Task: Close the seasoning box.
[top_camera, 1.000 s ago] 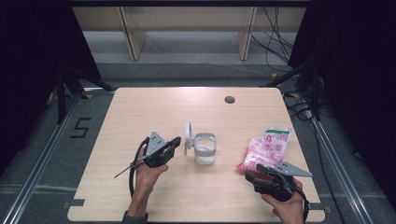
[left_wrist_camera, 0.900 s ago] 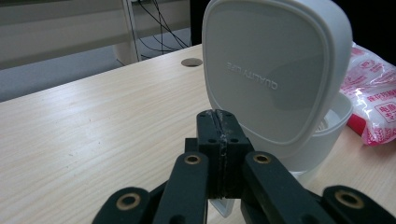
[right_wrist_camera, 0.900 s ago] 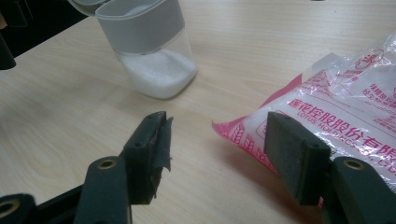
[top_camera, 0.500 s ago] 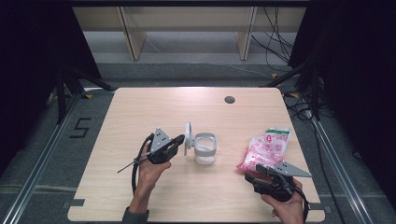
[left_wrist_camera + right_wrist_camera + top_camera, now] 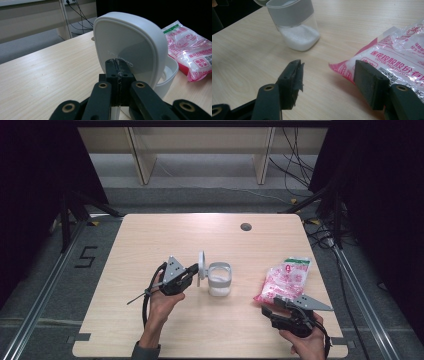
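A clear container point(image 5: 220, 279) with a grey band holds white granules and stands mid-table. Its white lid point(image 5: 201, 265) stands upright on edge at the container's left side. My left gripper point(image 5: 196, 272) is shut on the lid's lower edge; in the left gripper view the jaws point(image 5: 117, 67) pinch the lid point(image 5: 127, 47) in front of the container's rim point(image 5: 170, 72). A pink and white bag point(image 5: 284, 280) lies to the right. My right gripper point(image 5: 272, 306) is open at the bag's near end, with a corner of the bag point(image 5: 392, 60) by its right jaw and the container point(image 5: 294, 22) farther off.
A dark round hole point(image 5: 245, 226) sits near the table's far edge. Bare wood lies left of the container and along the near edge. A pale shelf unit point(image 5: 200, 150) and cables stand on the floor beyond the table.
My left gripper has edged slightly toward the container with the lid still in its jaws. The right gripper has stayed where it was.
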### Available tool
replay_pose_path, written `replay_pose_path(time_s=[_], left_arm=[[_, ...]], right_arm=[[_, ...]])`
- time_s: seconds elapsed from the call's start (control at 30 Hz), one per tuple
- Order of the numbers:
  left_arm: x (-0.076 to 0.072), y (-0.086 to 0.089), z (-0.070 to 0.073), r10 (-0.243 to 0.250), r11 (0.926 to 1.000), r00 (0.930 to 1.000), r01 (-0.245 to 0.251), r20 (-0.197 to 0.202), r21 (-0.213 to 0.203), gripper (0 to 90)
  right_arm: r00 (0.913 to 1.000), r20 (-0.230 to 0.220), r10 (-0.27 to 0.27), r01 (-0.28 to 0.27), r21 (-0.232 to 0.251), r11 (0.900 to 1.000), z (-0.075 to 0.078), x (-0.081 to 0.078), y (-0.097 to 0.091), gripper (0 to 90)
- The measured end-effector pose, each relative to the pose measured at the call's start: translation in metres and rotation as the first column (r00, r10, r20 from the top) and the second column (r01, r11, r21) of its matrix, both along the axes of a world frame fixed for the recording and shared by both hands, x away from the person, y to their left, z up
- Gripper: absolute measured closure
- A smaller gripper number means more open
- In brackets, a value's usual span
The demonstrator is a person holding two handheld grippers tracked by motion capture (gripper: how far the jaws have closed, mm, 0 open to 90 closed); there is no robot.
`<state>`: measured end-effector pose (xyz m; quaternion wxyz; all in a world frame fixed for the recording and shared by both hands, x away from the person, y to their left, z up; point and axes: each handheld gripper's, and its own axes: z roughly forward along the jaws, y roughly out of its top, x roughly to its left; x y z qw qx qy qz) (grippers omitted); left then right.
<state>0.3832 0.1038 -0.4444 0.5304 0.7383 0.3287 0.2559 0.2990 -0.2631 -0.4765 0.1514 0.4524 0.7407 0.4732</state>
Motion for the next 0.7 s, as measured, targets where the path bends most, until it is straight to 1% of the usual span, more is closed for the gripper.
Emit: replay_pose_path(time_s=[0.2, 0.27, 0.3, 0.33, 0.37, 0.4, 0.43, 0.47, 0.5, 0.57, 0.6, 0.63, 0.67, 0.7], left_arm=[[0.0001, -0.0011, 0.0011, -0.004, 1.0, 1.0, 0.004, 0.004, 0.0, 88.8], [0.0, -0.0012, 0.0013, -0.004, 1.0, 1.0, 0.004, 0.005, 0.001, 88.8], [0.0, -0.0014, 0.0015, -0.005, 1.0, 1.0, 0.005, 0.005, 0.002, 88.8], [0.0, -0.0014, 0.0017, -0.005, 1.0, 1.0, 0.005, 0.005, 0.003, 88.8], [-0.0003, -0.0017, 0.002, -0.002, 1.0, 1.0, 0.002, 0.005, -0.001, 88.8], [-0.0005, -0.0021, 0.0021, -0.002, 1.0, 1.0, 0.002, 0.006, -0.007, 88.8], [-0.0007, -0.0023, 0.0025, -0.004, 1.0, 1.0, 0.004, 0.008, -0.003, 88.8], [-0.0007, -0.0025, 0.0029, -0.006, 1.0, 0.9999, 0.005, 0.01, 0.002, 88.7], [-0.0009, -0.0031, 0.003, -0.006, 1.0, 1.0, 0.006, 0.004, -0.004, 88.6], [-0.0006, -0.0032, 0.0039, -0.01, 0.9999, 0.9999, 0.01, 0.011, 0.003, 88.5], [-0.0003, -0.004, 0.0037, -0.015, 0.9999, 0.9998, 0.015, 0.014, -0.007, 88.4], [-0.0006, -0.0044, 0.0041, -0.013, 0.9999, 0.9998, 0.013, 0.013, -0.006, 88.4], [-0.0007, -0.0048, 0.0045, -0.011, 0.9999, 0.9999, 0.011, 0.013, -0.005, 88.4], [-0.0006, -0.0055, 0.0046, -0.015, 0.9999, 0.9998, 0.015, 0.012, -0.008, 88.4]], right_arm=[[0.9999, -0.006, 0.01, -0.01, 0.002, 0.9999, -0.0007, -0.0003, 0.0001, 40.3], [0.9993, -0.034, -0.013, 0.014, 0.023, 0.9996, 0.0005, -0.0037, 0.0021, 40.3], [0.9995, -0.031, -0.009, 0.009, 0.016, 0.9998, 0.0003, -0.0038, 0.0017, 40.3], [0.9996, -0.023, -0.014, 0.014, 0.025, 0.9996, -0.0005, -0.0033, 0.0026, 40.3], [0.9997, -0.017, -0.019, 0.02, 0.019, 0.9996, -0.001, -0.0028, 0.003, 40.3], [0.9997, -0.02, -0.01, 0.011, 0.025, 0.9996, -0.0006, -0.0035, 0.0026, 40.3], [0.9999, -0.01, -0.01, 0.01, 0.018, 0.9998, -0.0013, -0.0028, 0.0025, 40.3], [0.9997, -0.019, -0.016, 0.016, 0.02, 0.9997, -0.001, -0.0032, 0.0032, 40.3], [0.9998, -0.017, -0.014, 0.014, 0.019, 0.9997, -0.0012, -0.0032, 0.003, 40.3], [0.9997, -0.017, -0.015, 0.015, 0.021, 0.9997, -0.0014, -0.0034, 0.003, 40.3], [0.9999, -0.007, -0.008, 0.008, 0.016, 0.9998, -0.0016, -0.0026, 0.0022, 40.3], [1.0, -0.004, -0.005, 0.006, 0.014, 0.9999, -0.0017, -0.0024, 0.0021, 40.3], [0.9999, -0.011, 0.001, -0.001, 0.007, 1.0, -0.0014, -0.0024, 0.002, 40.3], [1.0, -0.008, 0.003, -0.003, 0.0, 1.0, -0.0013, -0.0023, 0.0017, 40.3]])
